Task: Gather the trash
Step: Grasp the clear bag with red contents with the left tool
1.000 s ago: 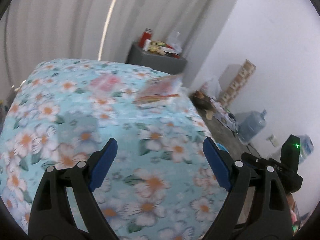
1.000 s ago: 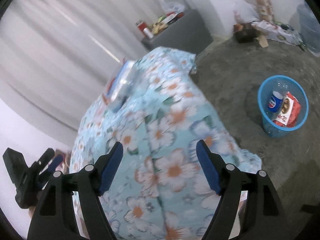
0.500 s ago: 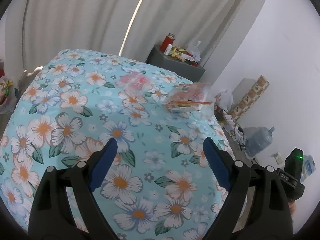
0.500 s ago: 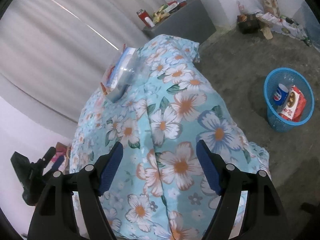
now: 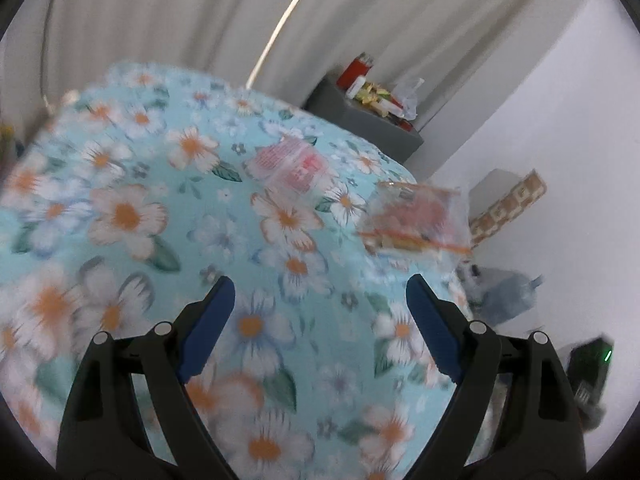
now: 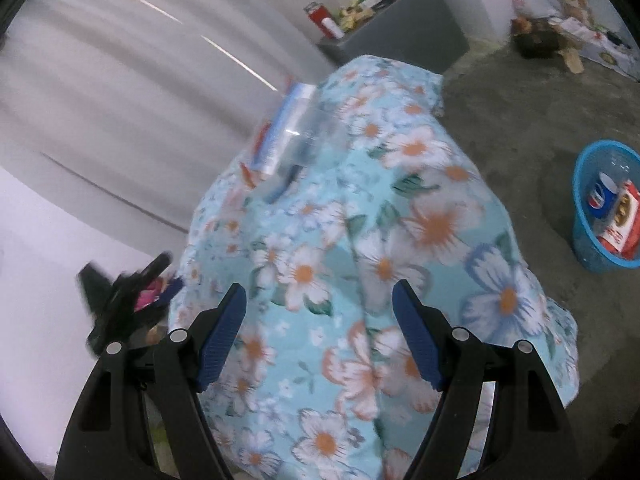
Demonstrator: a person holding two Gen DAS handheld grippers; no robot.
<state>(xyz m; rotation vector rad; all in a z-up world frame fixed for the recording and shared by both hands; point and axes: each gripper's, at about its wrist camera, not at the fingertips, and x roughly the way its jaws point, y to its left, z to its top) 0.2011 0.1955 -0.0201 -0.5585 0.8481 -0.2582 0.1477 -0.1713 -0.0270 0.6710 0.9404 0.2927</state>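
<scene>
Motion blur softens both views, so print on the trash cannot be read

Left gripper (image 5: 320,296): black frame, blue finger pads (image 5: 206,326), jaws spread wide, nothing between them. It hovers above the table covered in light-blue cloth with white-and-orange flowers (image 5: 132,216). Two pieces of trash lie on the cloth ahead of it:
- flat clear plastic wrapper with red print (image 5: 294,168), near the middle of the far half
- clear plastic bag with red-and-orange contents (image 5: 416,218), at the right edge of the table, well apart from the jaws; its contents cannot be identified

Right gripper (image 6: 320,304): same build, jaws likewise spread wide and empty, above the cloth's draped corner. From this side the clear bag (image 6: 290,132) appears edge-on at the far end of the table and is heavily smeared.

Round blue plastic basket (image 6: 600,248) stands on the grey concrete floor (image 6: 512,112) to the right, well apart from the table. It holds a blue-and-white can (image 6: 602,196) and a red-and-white packet (image 6: 624,220); the picture edge cuts off its right side.

Grey cabinet (image 5: 360,124) beyond the table carries a red container (image 5: 356,70) and small items too blurred to identify
</scene>
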